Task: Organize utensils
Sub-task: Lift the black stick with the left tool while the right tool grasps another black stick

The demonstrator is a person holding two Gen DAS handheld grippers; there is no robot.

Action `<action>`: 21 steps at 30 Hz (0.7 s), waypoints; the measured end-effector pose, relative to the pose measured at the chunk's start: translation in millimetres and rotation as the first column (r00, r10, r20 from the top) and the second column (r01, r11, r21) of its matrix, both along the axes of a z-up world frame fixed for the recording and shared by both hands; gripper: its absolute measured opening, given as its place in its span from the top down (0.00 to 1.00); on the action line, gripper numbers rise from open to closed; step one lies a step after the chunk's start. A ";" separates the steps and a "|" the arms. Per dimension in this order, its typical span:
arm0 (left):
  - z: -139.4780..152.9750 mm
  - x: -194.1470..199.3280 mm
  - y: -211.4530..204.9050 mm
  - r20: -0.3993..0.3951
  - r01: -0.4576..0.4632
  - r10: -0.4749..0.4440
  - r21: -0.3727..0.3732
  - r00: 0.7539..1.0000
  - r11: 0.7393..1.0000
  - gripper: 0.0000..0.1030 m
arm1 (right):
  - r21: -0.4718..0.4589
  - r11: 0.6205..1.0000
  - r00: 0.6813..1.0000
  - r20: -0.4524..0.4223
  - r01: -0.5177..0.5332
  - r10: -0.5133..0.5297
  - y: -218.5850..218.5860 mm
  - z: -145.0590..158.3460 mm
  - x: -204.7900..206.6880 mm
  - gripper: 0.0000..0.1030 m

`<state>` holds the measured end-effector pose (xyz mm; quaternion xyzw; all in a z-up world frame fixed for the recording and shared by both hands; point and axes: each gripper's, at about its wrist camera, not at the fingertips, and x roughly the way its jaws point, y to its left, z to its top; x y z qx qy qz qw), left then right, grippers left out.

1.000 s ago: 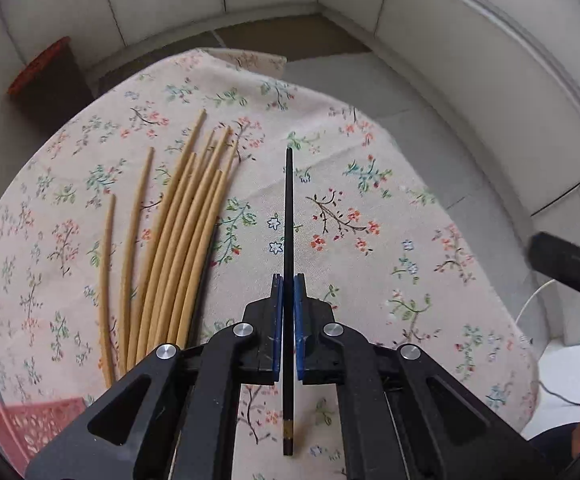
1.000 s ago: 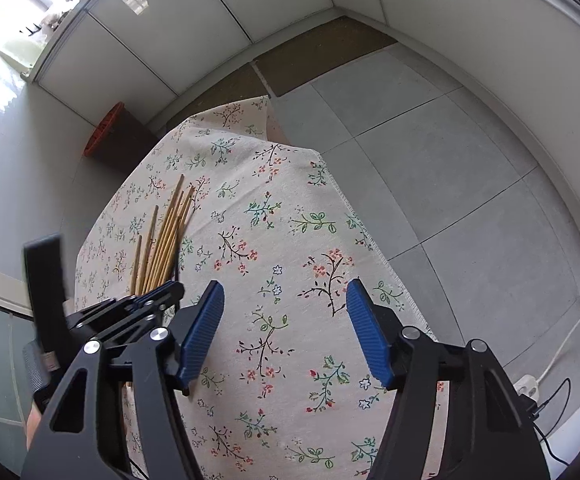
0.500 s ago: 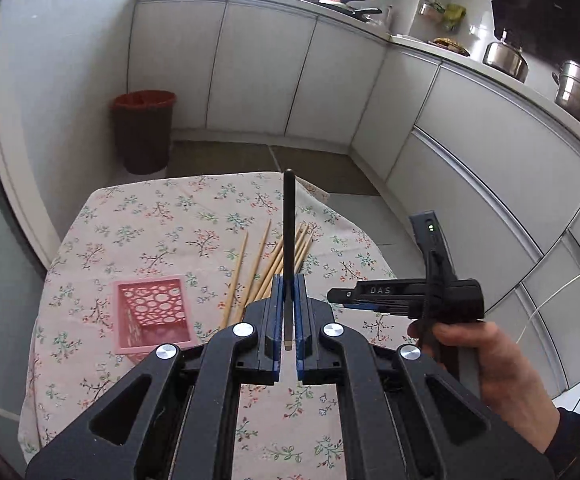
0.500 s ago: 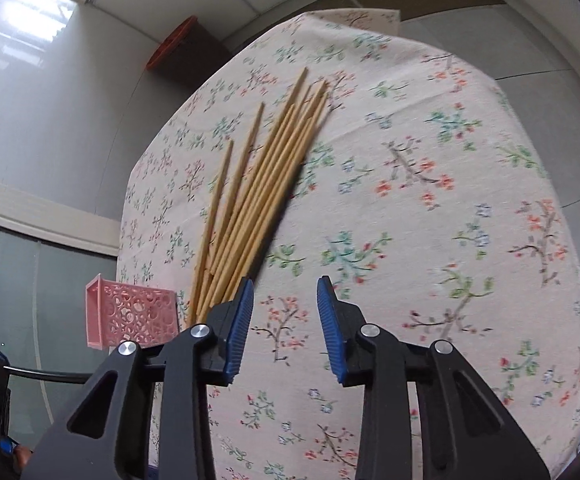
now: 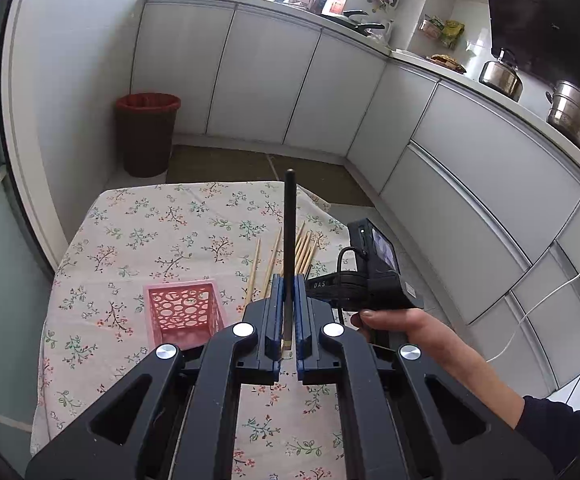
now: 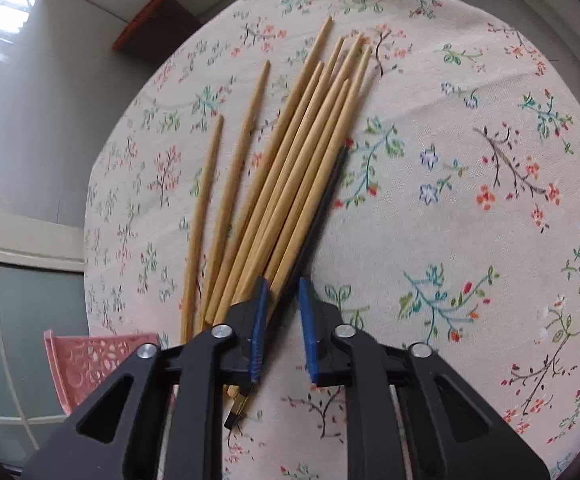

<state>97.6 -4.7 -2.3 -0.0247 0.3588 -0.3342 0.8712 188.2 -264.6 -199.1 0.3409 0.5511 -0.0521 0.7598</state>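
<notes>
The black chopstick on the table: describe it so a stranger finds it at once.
On the floral tablecloth, find the fan of bamboo chopsticks. The black chopstick on the table lies along their right edge, the only dark one, with a gold band near its end.

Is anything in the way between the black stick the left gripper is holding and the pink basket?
Nothing visible is. The left gripper is shut on the black chopstick, and the pink basket sits just to its left on the flowered cloth, open top bare. The wooden chopsticks lie farther back, off that path.
</notes>
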 end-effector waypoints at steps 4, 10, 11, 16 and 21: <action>1.9 2.8 5.7 0.007 -0.011 0.011 -0.003 1.000 1.000 0.96 | -0.088 0.995 0.999 -0.004 -0.045 0.045 11.7 4.5 5.0 0.87; 6.3 2.2 10.4 0.015 -0.013 0.013 -0.013 1.000 1.000 0.96 | -0.198 0.976 0.995 -0.063 -0.087 0.075 7.2 6.5 0.3 1.00; 6.9 1.9 10.5 0.017 -0.011 0.011 -0.012 1.000 1.000 0.96 | -0.166 0.983 0.996 -0.056 -0.083 0.075 5.1 4.7 0.7 0.99; 8.0 2.7 11.5 0.018 -0.012 0.013 -0.015 1.000 1.000 0.96 | 0.011 0.999 0.999 -0.023 0.039 -0.039 -13.3 -2.4 -1.1 0.94; 6.0 4.3 12.6 0.016 -0.020 0.020 -0.003 1.000 1.000 0.96 | -0.084 0.996 1.000 -0.007 -0.028 0.028 8.1 1.1 8.7 0.89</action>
